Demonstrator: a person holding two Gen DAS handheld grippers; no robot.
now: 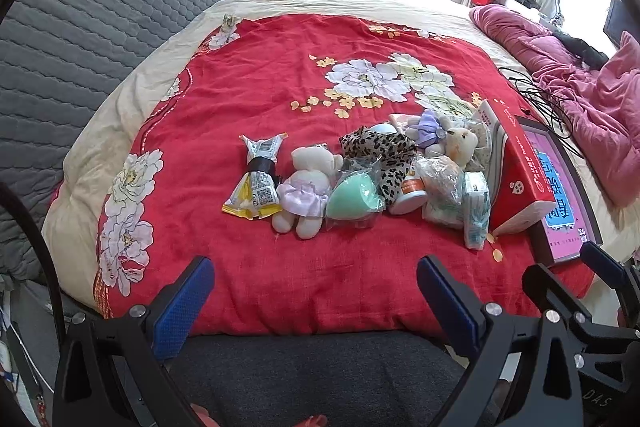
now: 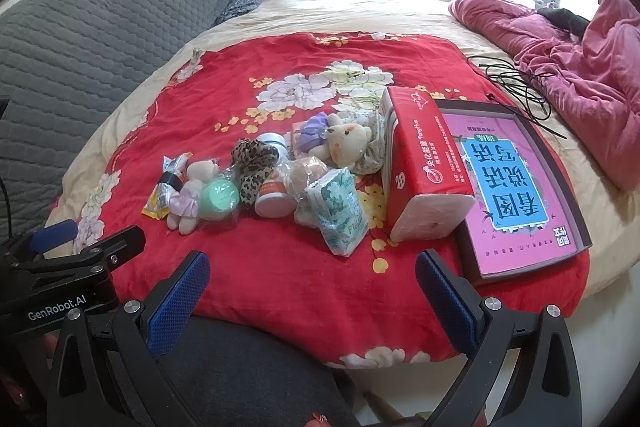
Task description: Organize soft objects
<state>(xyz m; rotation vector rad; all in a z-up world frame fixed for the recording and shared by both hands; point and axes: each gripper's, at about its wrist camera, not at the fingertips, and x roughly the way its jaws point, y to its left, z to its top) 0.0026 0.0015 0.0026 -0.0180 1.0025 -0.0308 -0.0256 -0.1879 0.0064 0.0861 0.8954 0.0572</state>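
1. The left tool point(image 1: 312, 291) and the right tool point(image 2: 312, 287) both hang over the near edge of the bed, each with its blue pads spread wide and nothing between them.
2. The landmark is the tall red cardboard box point(image 2: 424, 167) standing on the red flowered blanket point(image 2: 280, 267). The soft things lie in a loose heap just left of that box, well ahead of both tools.
3. The cream plush bear in a lilac dress point(image 1: 306, 187) lies at the far-left side of the heap, away from the box, touching the yellow foil snack packet point(image 1: 256, 183). It looks light and squashy; I judge the round body the best hold, since the limbs would flop.
4. The second cream plush toy point(image 2: 348, 143) rests just beside the box, upright against crumpled wrapping; its head should compress easily.
5. The leopard-print cloth scrunchie point(image 2: 254, 167) drapes across the middle of the heap, limp, likely to sag from any pinch.
6. The mint-green egg-shaped sponge in clear film point(image 1: 352, 195) may slip, as may the floral tissue pack point(image 2: 340, 211) nearest the box front.
7. The white plastic jar with an orange label point(image 2: 274, 197) is rigid, so probably not for sorting as soft.
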